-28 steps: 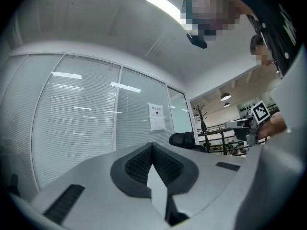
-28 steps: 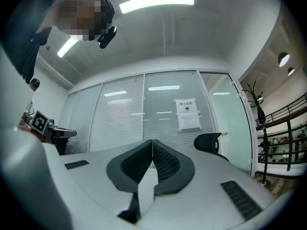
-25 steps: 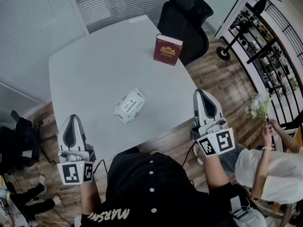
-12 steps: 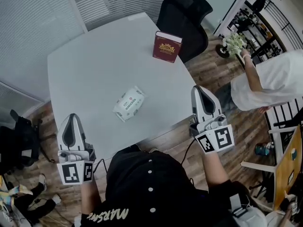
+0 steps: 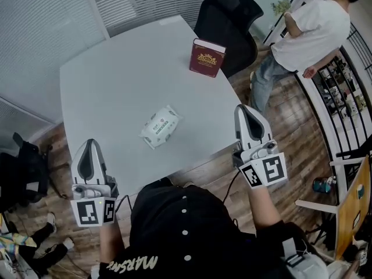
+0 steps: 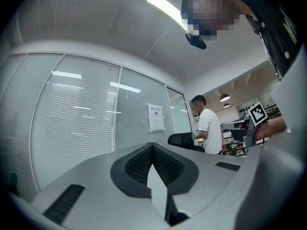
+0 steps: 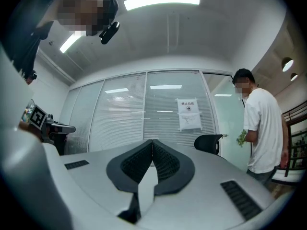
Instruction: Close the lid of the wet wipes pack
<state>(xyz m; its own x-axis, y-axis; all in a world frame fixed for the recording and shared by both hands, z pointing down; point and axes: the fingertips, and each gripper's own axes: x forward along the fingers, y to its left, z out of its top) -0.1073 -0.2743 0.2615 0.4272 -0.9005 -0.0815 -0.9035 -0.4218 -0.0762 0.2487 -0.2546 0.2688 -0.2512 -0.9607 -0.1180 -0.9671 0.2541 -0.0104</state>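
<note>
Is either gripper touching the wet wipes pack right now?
No: in the head view the left gripper and the right gripper hang at the table's near edge, apart from the wet wipes pack.

Table top (image 5: 110,80) lies open btwn my L gripper (image 5: 90,144), my R gripper (image 5: 244,110) & the wipes pack (image 5: 159,127): free run in from either side. Only upright obstacle on it is the red book (image 5: 206,58), far edge, well apart from pack. Black chair (image 5: 228,16) is behind that corner. Person (image 5: 305,31) stands beyond it, to my R, off the table.
</note>
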